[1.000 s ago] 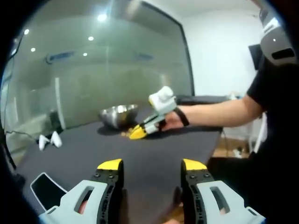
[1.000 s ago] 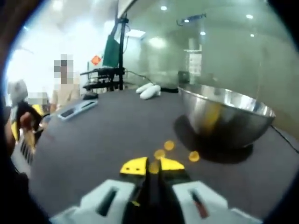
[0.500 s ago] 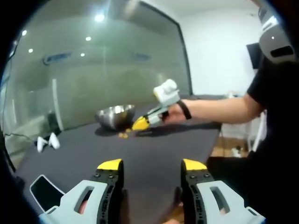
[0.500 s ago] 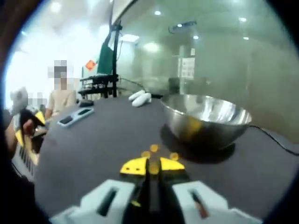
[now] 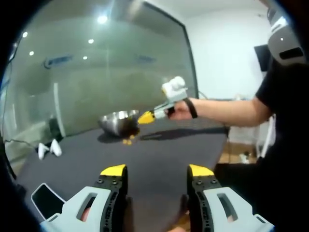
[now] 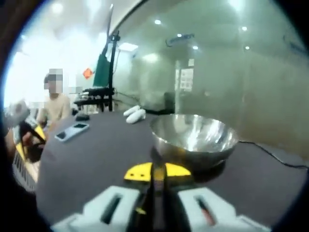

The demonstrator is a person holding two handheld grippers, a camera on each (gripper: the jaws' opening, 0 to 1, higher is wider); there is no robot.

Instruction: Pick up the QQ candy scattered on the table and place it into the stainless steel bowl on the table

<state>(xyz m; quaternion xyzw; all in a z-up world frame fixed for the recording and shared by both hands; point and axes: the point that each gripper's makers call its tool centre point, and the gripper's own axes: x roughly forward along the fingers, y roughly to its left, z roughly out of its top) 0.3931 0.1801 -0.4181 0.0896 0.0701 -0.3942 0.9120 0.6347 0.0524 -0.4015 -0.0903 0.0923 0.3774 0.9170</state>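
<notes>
The right gripper [image 6: 158, 170], clenched — probably on a QQ candy — has risen toward the stainless steel bowl [image 6: 193, 140] at one o'clock. The release comes next. The left gripper [image 5: 157, 170] waits with jaws apart — empty.

Left gripper view: low at the near edge of the counter [image 5: 159, 159], facing across it toward the glass wall [image 5: 96, 72]; bowl [image 5: 118, 122] far off. Right gripper view: just above the counter [image 6: 96, 150], close to the bowl [image 6: 193, 140], facing the glass wall [image 6: 231, 77]. Shared: bowl, counter, glass wall.
</notes>
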